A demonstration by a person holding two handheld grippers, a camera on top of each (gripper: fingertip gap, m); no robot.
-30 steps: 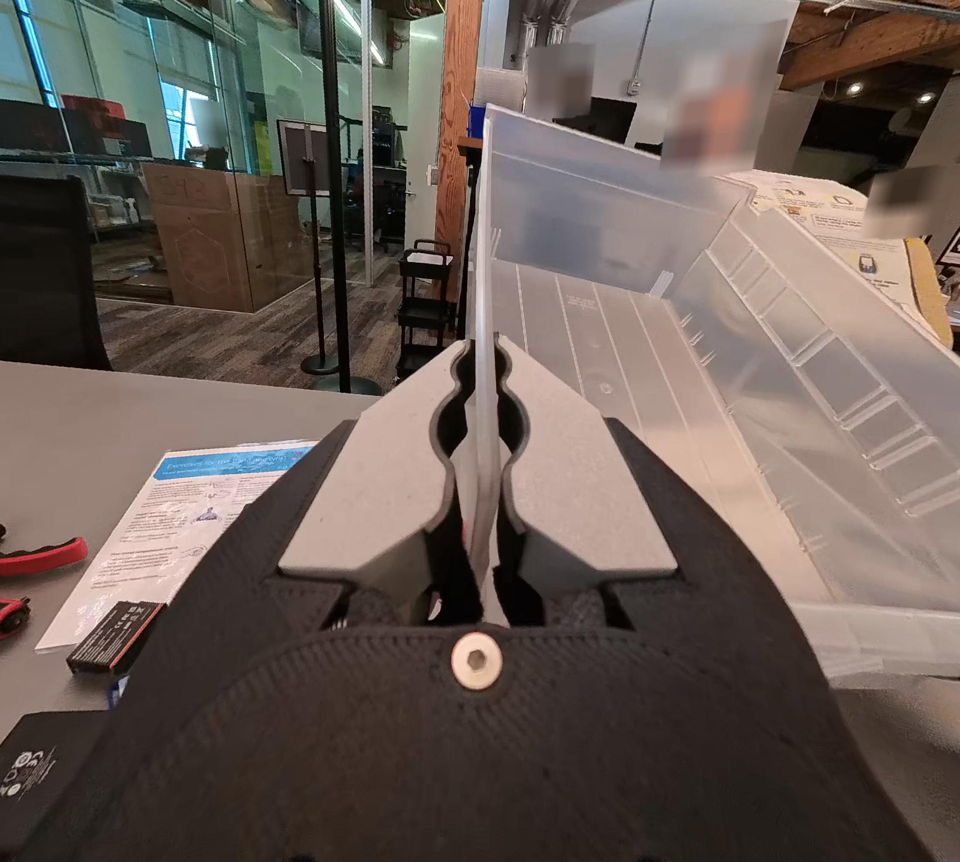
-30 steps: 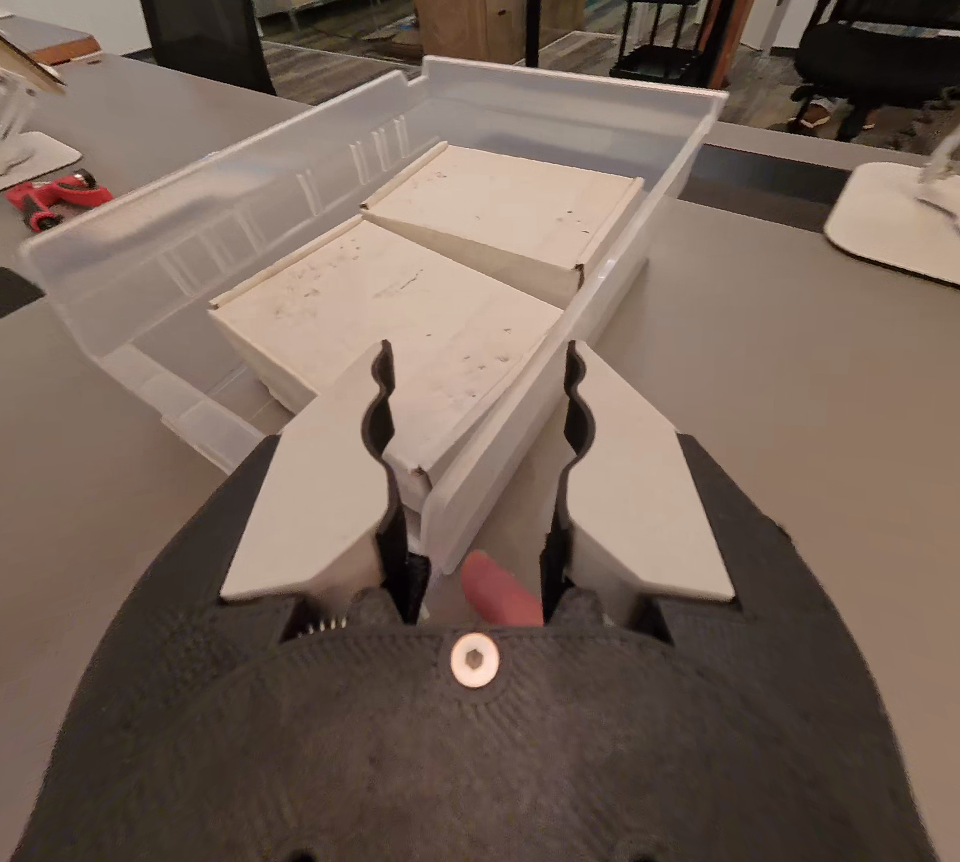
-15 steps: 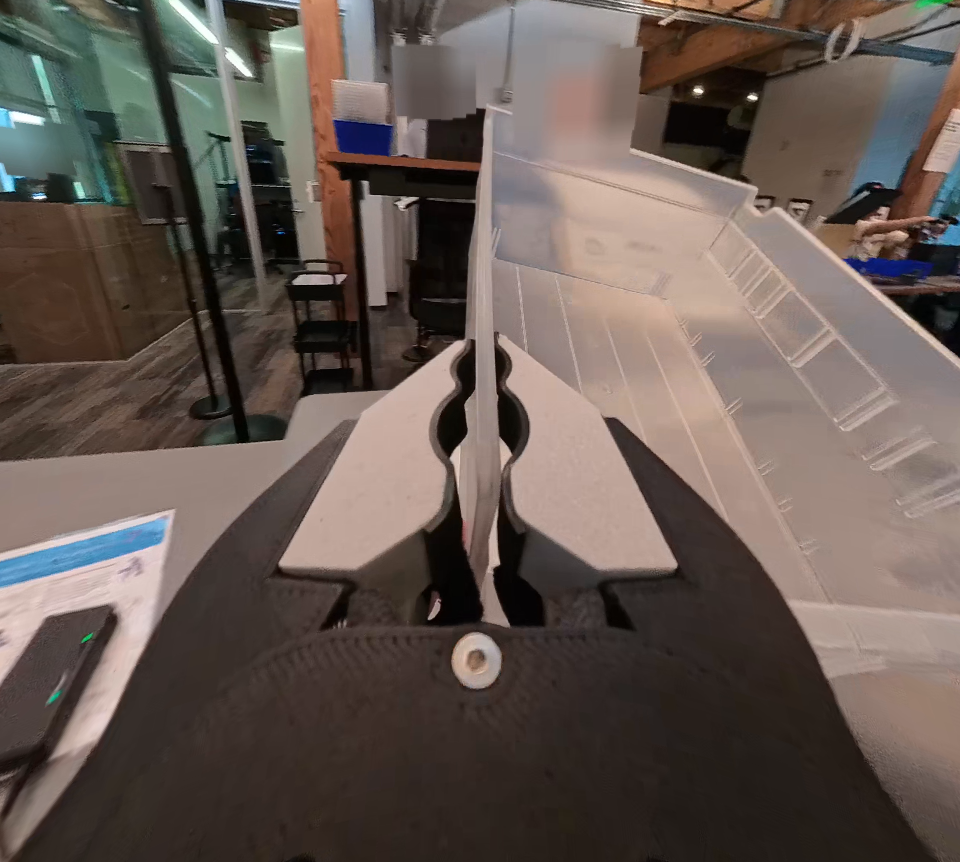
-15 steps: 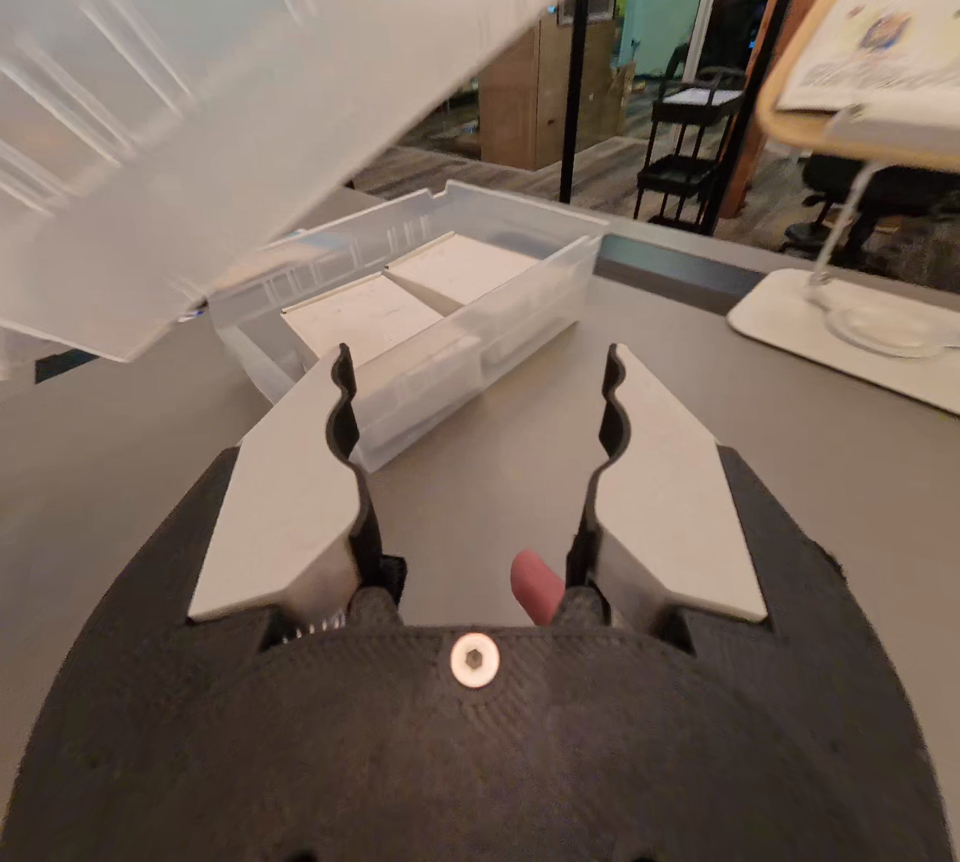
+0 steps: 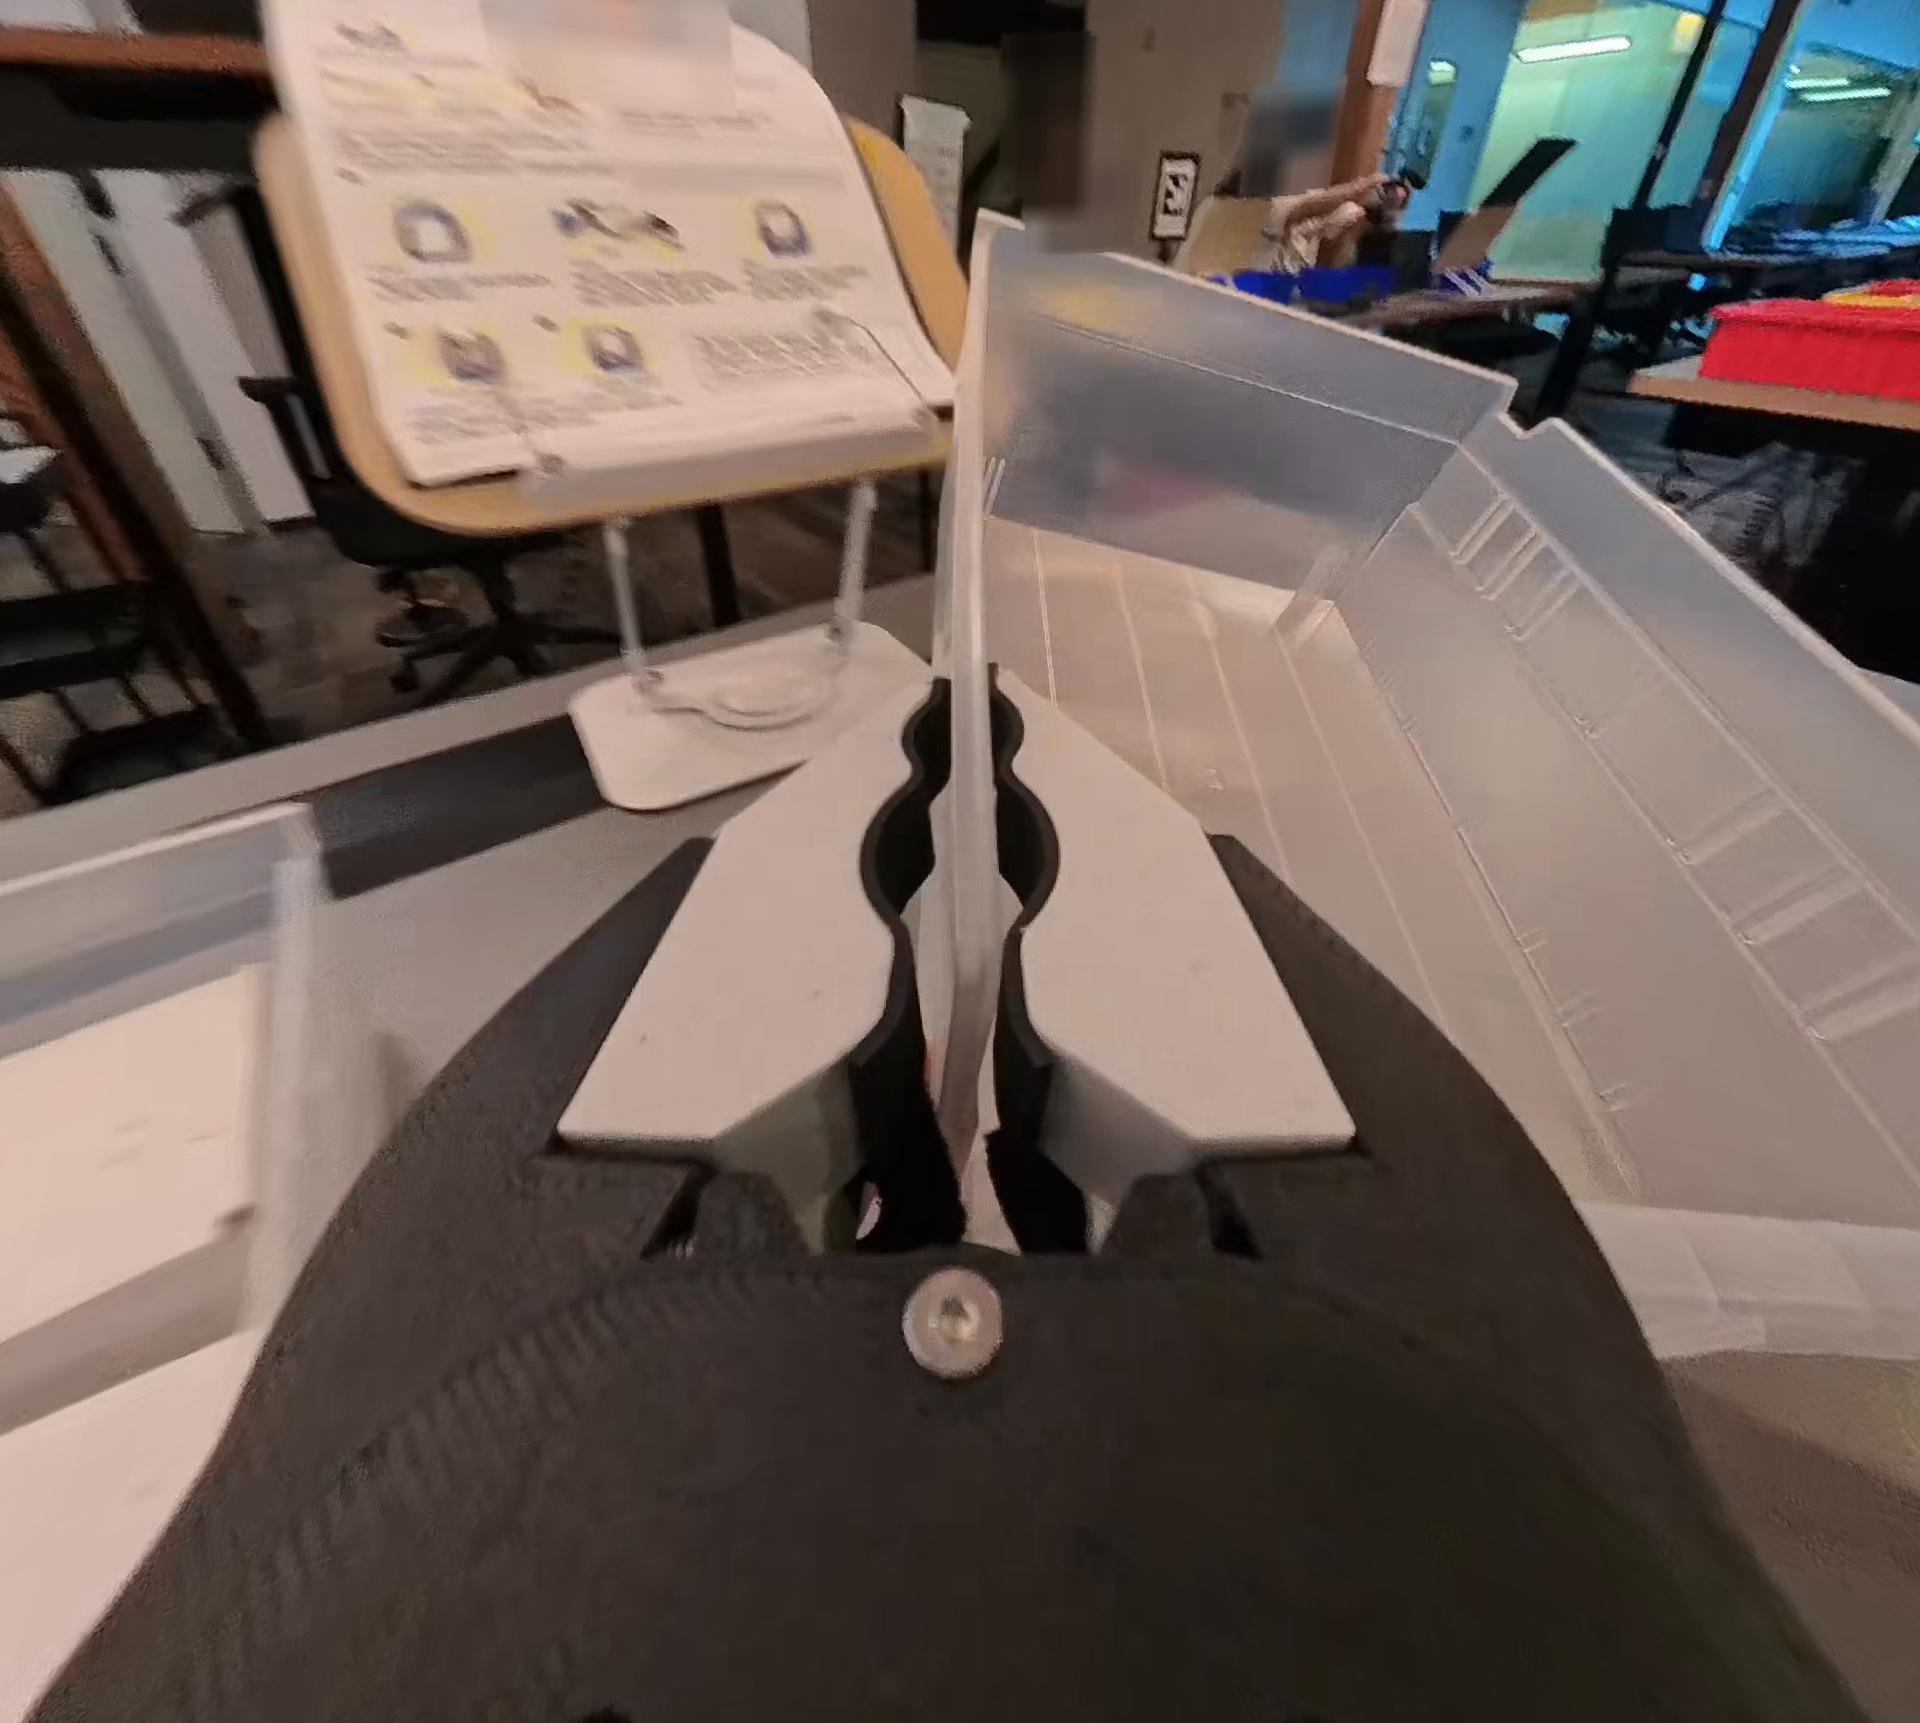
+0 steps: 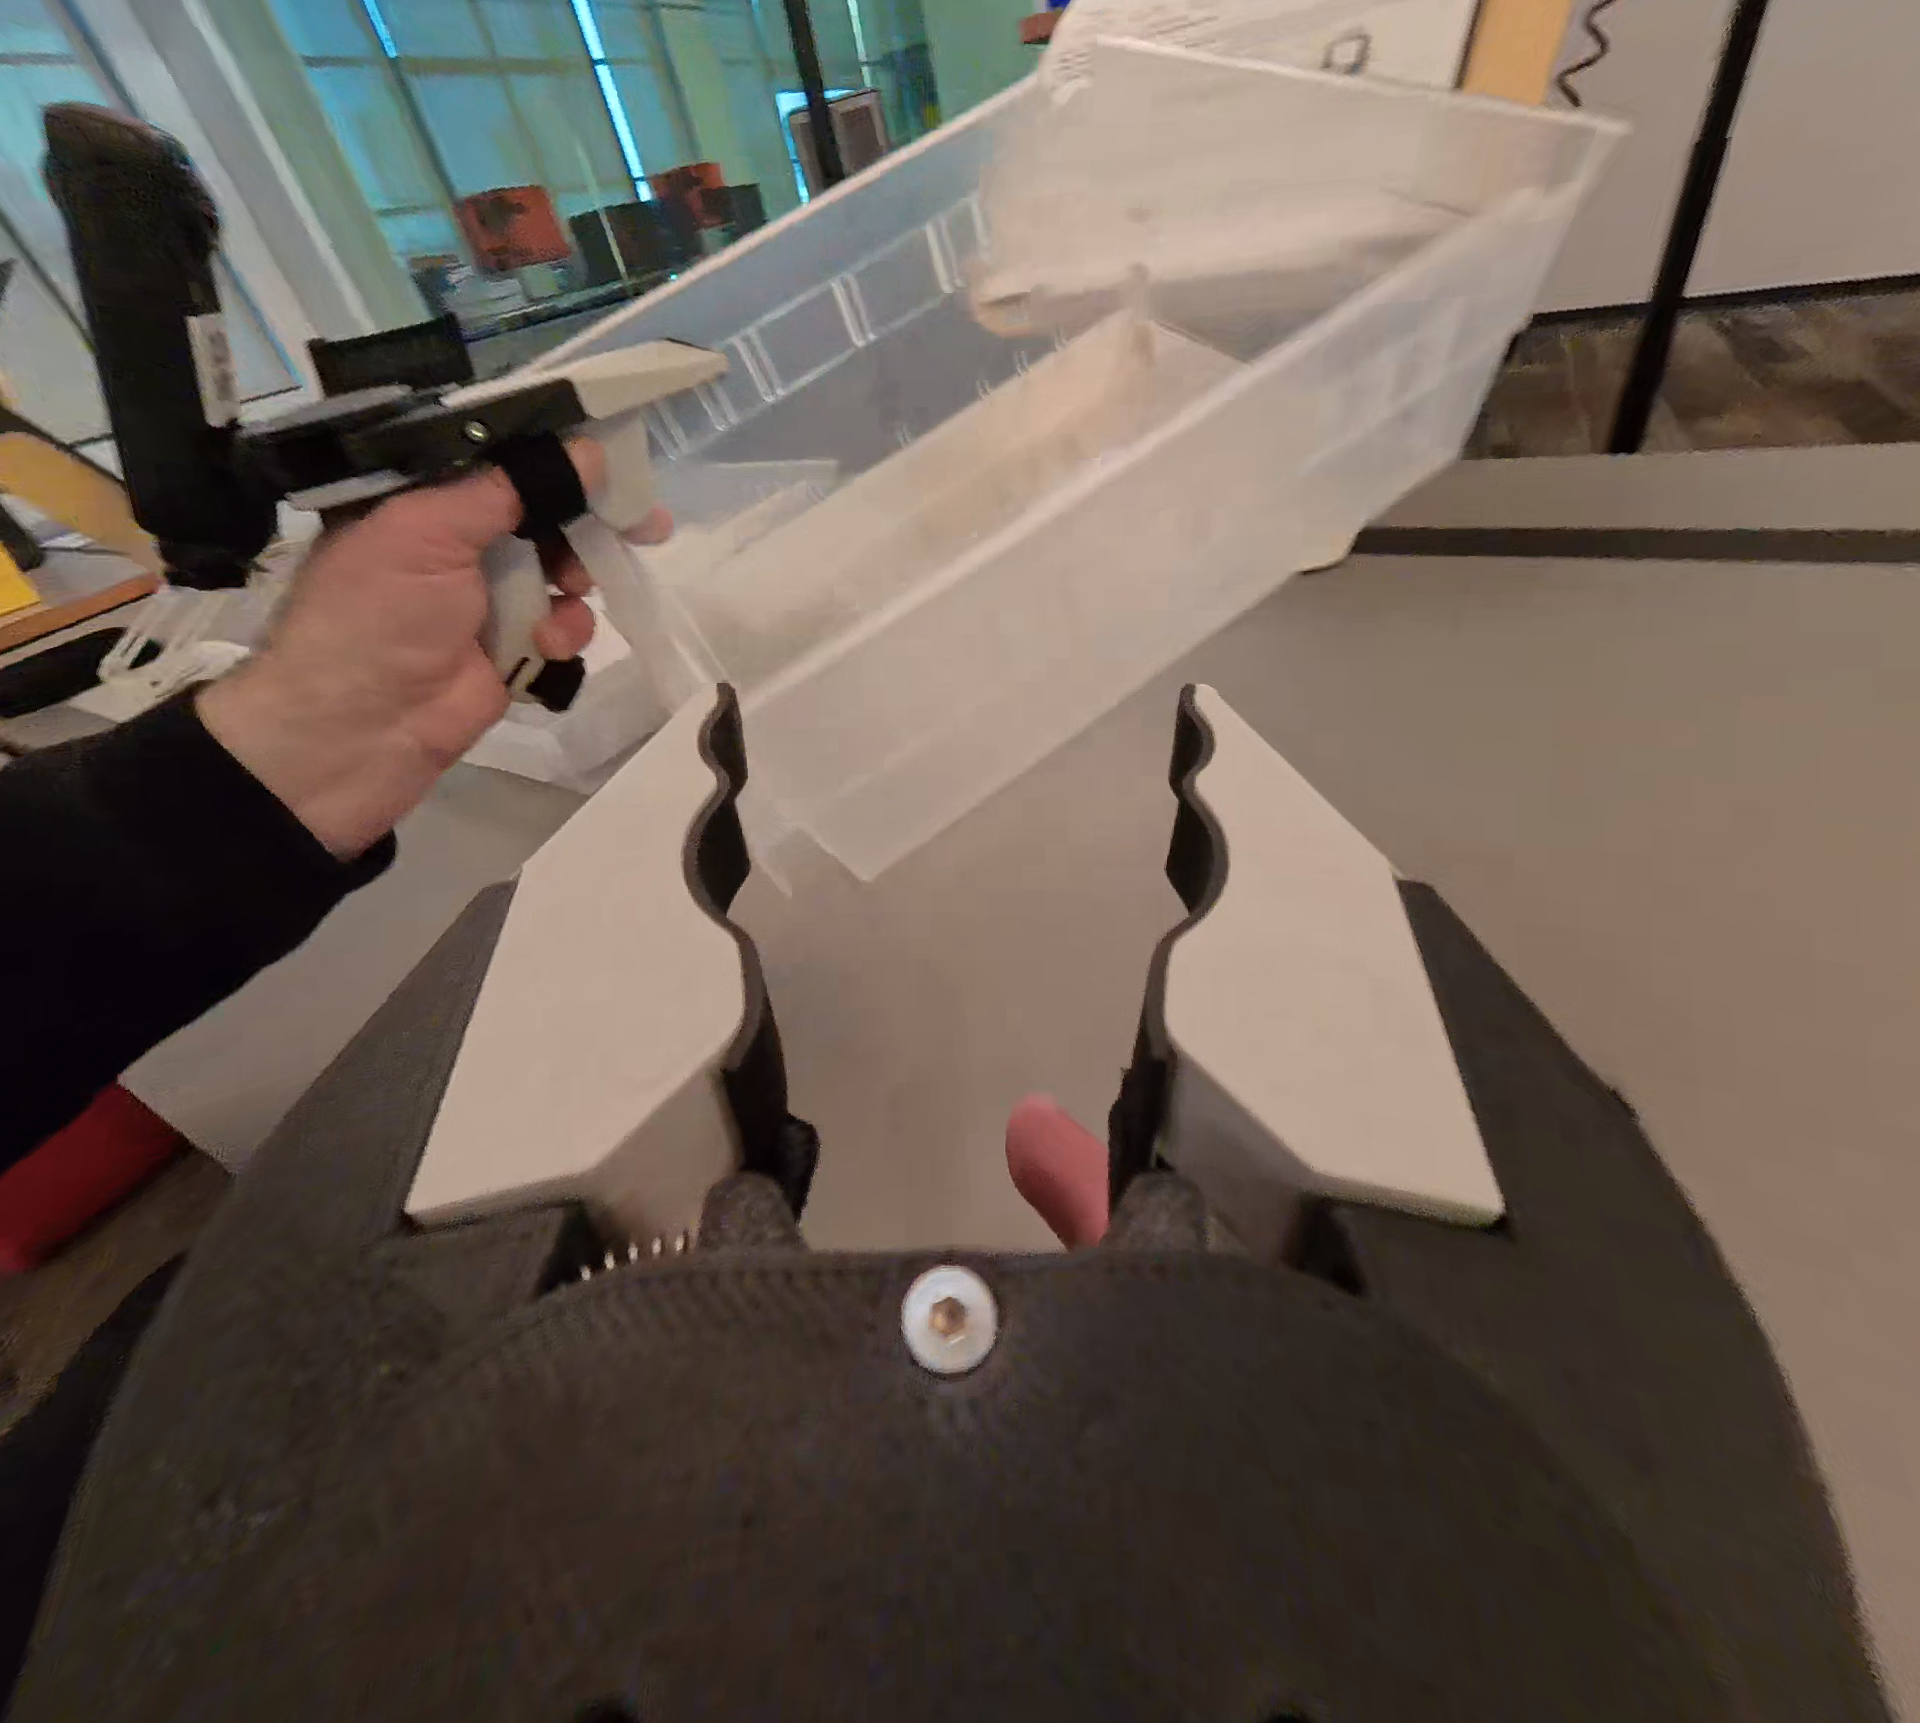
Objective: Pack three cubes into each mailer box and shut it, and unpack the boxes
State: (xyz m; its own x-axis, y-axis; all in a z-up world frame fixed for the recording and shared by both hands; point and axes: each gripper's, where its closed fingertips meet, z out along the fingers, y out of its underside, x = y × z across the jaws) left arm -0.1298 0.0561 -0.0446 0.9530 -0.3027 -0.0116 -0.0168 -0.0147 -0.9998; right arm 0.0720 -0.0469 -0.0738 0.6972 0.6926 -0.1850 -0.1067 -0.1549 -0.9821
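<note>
The left tongs point(image 5: 961, 743) are pressed together on the thin side wall of an empty clear plastic bin point(image 5: 1558, 842), which they hold tilted above the grey table point(image 6: 1558, 790). In the right wrist view the same bin point(image 6: 1091, 468) hangs in the air from 10 to 1 o'clock, its low corner just ahead of the right tongs point(image 6: 956, 728) and apart from them. The right tongs are spread wide and hold nothing; between them shows only bare table. A person's left hand point(image 6: 384, 634) grips the handle of the left tongs point(image 6: 634, 426) at 9 o'clock.

Open table runs from 12 to 3 o'clock of the right tongs, crossed by a dark seam point(image 6: 1662, 543) at 2 o'clock.

In the left wrist view a second clear bin point(image 5: 156, 884) stands at 8 to 9 o'clock, its rim close beside the tongs' black body. Inside it lies a white mailer box point(image 5: 114, 1143), blurred, seemingly shut. No cubes show.

A document stand point(image 5: 644, 302) with printed sheets rises at 11 o'clock, its white foot point(image 5: 707, 738) on the table just beyond the left tongs' tips. That stand and the second bin hem in the left side; the held bin fills 12 to 3 o'clock.
</note>
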